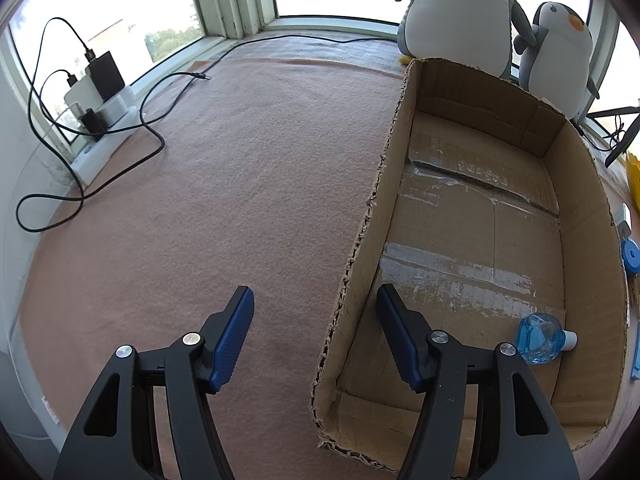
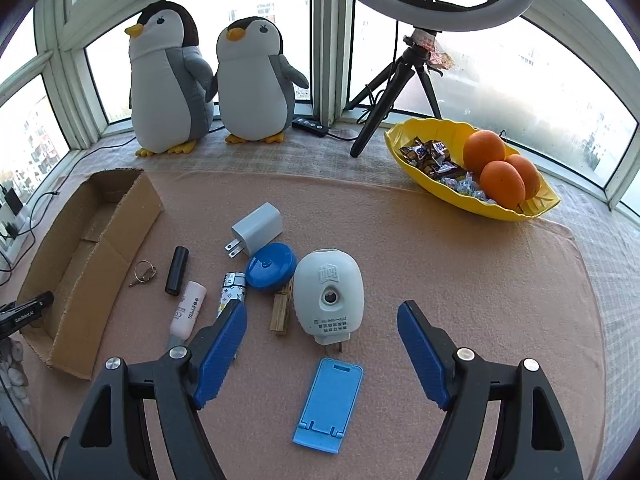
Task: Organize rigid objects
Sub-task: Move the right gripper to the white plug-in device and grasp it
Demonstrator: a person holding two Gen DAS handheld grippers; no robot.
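**One bottle boxed, nine loose items still on the bench**

One clear blue bottle [image 1: 539,338] lies on its side in the near right corner of the cardboard box [image 1: 592,216], which sits toward the bench's left edge. The left claw [image 1: 316,310] straddles the box's left wall with its fingers apart and nothing between them; it holds nothing.

Right of the box, near the bench's middle, lie a key ring [image 2: 143,273], a black cylinder [image 2: 177,271], a pink tube [image 2: 189,309], a patterned lighter [image 2: 231,293], a white charger [image 2: 257,229], a blue round case [image 2: 271,267], a wooden clothespin [image 2: 281,312], a pale plug-in device [image 2: 329,295] and, nearest the camera, a blue phone stand [image 2: 329,407]. The right claw [image 2: 322,320] hangs wide and empty above this cluster.

The items crowd each other: the case rests against the clothespin and the device. Closing on one could likely nudge a neighbour or pinch two together. The phone stand lies flat, so the fingers may slide over it. The left claw's finger inside the box could block a drop.
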